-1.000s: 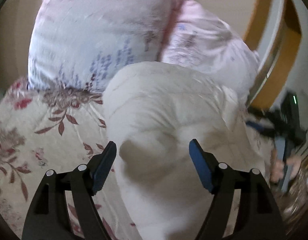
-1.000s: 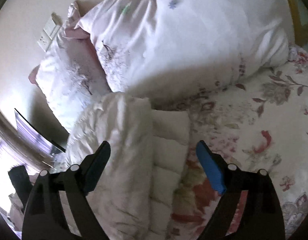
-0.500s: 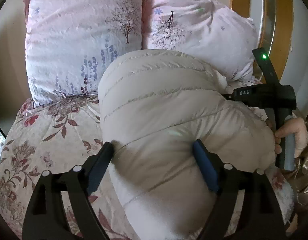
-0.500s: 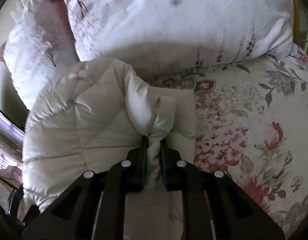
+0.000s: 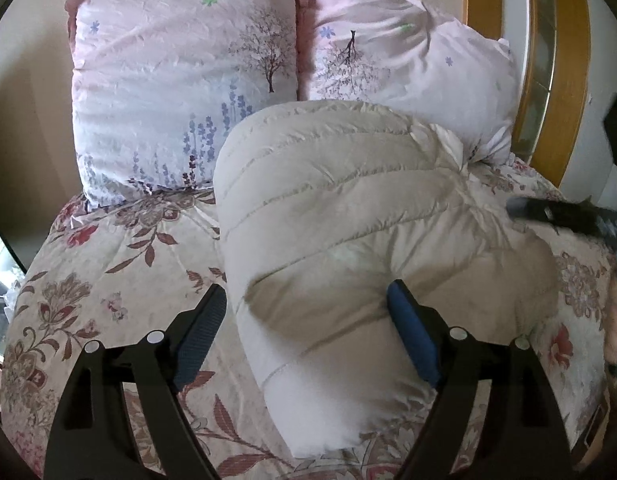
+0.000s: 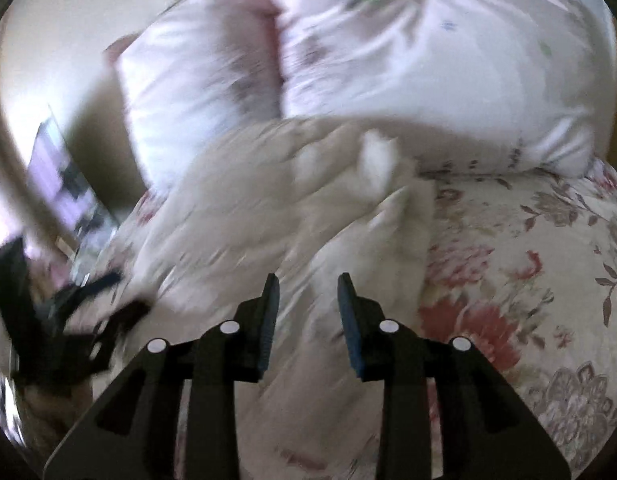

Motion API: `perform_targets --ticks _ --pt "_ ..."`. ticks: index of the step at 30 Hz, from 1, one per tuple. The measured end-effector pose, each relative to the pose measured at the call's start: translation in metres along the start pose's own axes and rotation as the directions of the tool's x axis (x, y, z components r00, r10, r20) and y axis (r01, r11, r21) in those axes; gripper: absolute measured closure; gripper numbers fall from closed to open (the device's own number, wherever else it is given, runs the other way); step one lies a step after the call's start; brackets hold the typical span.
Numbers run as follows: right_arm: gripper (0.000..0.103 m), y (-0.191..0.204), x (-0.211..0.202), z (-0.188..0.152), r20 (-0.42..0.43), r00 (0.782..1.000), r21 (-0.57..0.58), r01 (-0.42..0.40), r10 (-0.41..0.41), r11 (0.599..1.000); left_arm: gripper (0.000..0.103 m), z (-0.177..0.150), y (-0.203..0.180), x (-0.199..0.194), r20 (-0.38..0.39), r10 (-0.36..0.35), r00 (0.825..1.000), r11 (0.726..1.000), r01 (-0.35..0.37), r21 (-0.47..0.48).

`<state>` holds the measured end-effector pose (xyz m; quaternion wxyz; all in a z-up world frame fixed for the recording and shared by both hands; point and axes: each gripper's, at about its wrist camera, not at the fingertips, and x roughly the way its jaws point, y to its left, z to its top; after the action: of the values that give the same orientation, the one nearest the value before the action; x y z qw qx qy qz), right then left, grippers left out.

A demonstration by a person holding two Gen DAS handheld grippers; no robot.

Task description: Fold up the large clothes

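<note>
A cream quilted puffer jacket (image 5: pixel 348 232) lies folded into a thick bundle on the floral bedspread (image 5: pixel 120 280), its far end against two pink pillows. My left gripper (image 5: pixel 308 312) is open, its fingers straddling the bundle's near left part without pinching it. In the blurred right wrist view the jacket (image 6: pixel 268 216) lies just ahead of my right gripper (image 6: pixel 306 292), which is open a narrow gap and holds nothing. The right gripper also shows as a dark blurred shape at the right edge of the left wrist view (image 5: pixel 568 216).
Two pink printed pillows (image 5: pixel 180 80) (image 5: pixel 408 64) lean against the wall at the head of the bed. A wooden frame (image 5: pixel 564 80) stands at the right. The floral bedspread (image 6: pixel 528 280) stretches to the right of the jacket.
My right gripper has let go of the jacket's fold, opened slightly and pulled back, moving fast. My left gripper stays open and has drawn back a little.
</note>
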<state>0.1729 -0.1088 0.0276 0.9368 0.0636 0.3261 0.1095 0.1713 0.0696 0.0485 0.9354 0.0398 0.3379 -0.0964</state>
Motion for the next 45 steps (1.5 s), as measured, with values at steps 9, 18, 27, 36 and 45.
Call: perform_targets --ticks 9,18,27,36,45 --pt "0.075 -0.012 0.056 -0.028 -0.144 0.986 0.0 0.087 -0.086 0.996 0.015 -0.006 -0.008 0.015 -0.026 -0.018 1.0 1.0 0.018 -0.001" --pt "0.038 -0.007 0.02 -0.035 -0.048 0.996 0.04 0.07 -0.068 0.997 0.001 -0.011 -0.017 -0.001 0.03 0.058 0.998 0.998 -0.059 0.022" --pt "0.002 0.005 -0.026 -0.05 0.081 0.971 0.034 0.225 -0.227 0.974 0.001 -0.023 -0.021 -0.022 0.048 0.107 0.993 0.994 -0.106 -0.013" --pt "0.002 0.01 -0.038 -0.077 0.092 0.965 0.039 0.244 -0.247 0.969 0.001 -0.057 -0.018 -0.034 0.001 0.109 0.994 0.99 -0.109 -0.085" --pt "0.002 0.026 -0.027 -0.111 0.04 0.975 0.025 0.217 -0.218 0.976 0.001 -0.085 -0.009 -0.037 -0.053 0.104 0.993 0.986 -0.11 -0.124"
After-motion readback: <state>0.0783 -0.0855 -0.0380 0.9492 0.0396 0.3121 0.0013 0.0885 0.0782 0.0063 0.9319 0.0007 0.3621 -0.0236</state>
